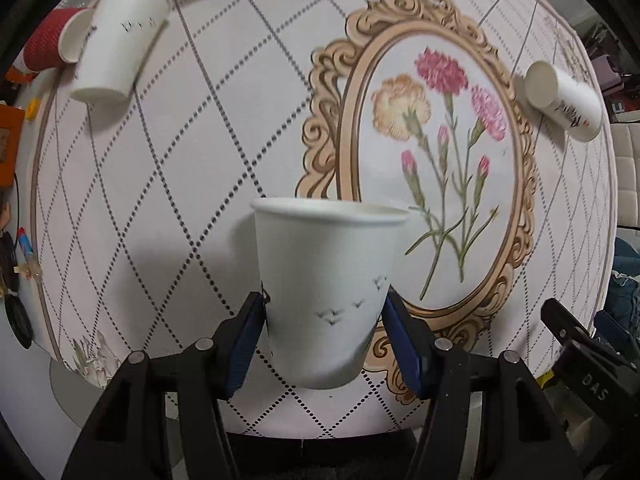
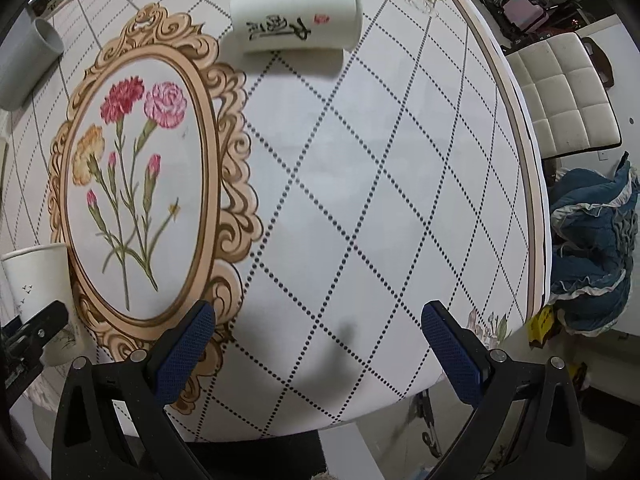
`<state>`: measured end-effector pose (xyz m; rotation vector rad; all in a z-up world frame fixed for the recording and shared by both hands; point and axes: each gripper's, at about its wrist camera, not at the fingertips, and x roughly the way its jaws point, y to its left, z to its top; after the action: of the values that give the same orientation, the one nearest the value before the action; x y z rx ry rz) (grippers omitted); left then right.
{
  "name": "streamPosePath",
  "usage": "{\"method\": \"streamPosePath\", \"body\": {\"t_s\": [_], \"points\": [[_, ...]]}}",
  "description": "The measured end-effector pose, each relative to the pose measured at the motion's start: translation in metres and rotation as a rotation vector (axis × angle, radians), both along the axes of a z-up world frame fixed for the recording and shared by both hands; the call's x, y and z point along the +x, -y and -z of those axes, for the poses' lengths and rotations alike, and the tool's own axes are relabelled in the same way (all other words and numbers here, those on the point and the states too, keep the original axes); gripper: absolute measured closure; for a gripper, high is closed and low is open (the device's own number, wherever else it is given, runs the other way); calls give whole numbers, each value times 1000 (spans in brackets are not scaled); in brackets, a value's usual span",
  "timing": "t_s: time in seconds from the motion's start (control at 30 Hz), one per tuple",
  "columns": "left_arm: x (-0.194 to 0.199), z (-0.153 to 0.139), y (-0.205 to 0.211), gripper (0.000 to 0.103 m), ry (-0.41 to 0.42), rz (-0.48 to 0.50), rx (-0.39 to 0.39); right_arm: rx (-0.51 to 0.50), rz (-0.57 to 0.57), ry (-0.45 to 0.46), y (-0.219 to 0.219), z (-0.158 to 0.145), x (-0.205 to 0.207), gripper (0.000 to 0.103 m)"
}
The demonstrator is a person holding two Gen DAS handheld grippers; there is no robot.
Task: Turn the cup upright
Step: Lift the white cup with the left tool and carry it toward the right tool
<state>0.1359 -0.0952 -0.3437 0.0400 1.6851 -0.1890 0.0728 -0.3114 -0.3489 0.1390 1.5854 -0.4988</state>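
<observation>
A white paper cup with small bird marks [image 1: 326, 292] stands upright, mouth up, between the blue pads of my left gripper [image 1: 325, 316]; the pads touch its lower sides. It also shows at the left edge of the right wrist view [image 2: 38, 280]. My right gripper [image 2: 318, 324] is open and empty above the table's front part. A white cup with black calligraphy [image 2: 298, 16] lies on its side at the far side, also seen in the left wrist view [image 1: 564, 100].
Another white bird cup [image 1: 120, 44] lies tipped at the far left against a red ribbed cup [image 1: 48, 40]. A grey cup [image 2: 28, 64] lies at the far left. The round table [image 2: 400, 200] has a flower print. A white chair [image 2: 560, 92] and blue cloth [image 2: 592, 256] lie beyond its right edge.
</observation>
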Motion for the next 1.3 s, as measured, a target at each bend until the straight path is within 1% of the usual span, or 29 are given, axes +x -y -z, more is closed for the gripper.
{"method": "streamPosePath", "body": {"t_s": [0.17,0.23,0.3,0.33,0.37,0.4,0.63,0.8,0.9,1.07,1.23,1.3], "points": [[-5,4,3,44,3,4,0,3,8,-8,2,1,-8,0],[-5,6,4,34,19,14,0,3,9,-10,6,1,-9,0],[-6,7,8,18,28,23,9,2,7,-11,11,1,-7,0],[-7,7,9,14,33,28,16,3,7,-12,12,0,-5,0],[-7,8,15,6,38,34,24,2,7,-11,14,0,-4,0],[-6,8,21,4,43,38,30,3,7,-10,18,1,-4,0],[-2,4,36,4,53,36,38,9,8,-6,32,2,-3,0],[-6,-2,32,4,74,34,47,14,10,4,34,0,-2,0],[-11,-17,31,4,94,30,43,16,9,16,32,-4,-2,0],[-19,-54,23,4,157,9,24,21,2,47,21,-19,-2,0],[-28,-88,3,4,239,5,59,26,-17,91,4,-39,0,0],[-29,-94,-14,4,266,8,76,28,-25,105,-5,-45,2,0]]}}
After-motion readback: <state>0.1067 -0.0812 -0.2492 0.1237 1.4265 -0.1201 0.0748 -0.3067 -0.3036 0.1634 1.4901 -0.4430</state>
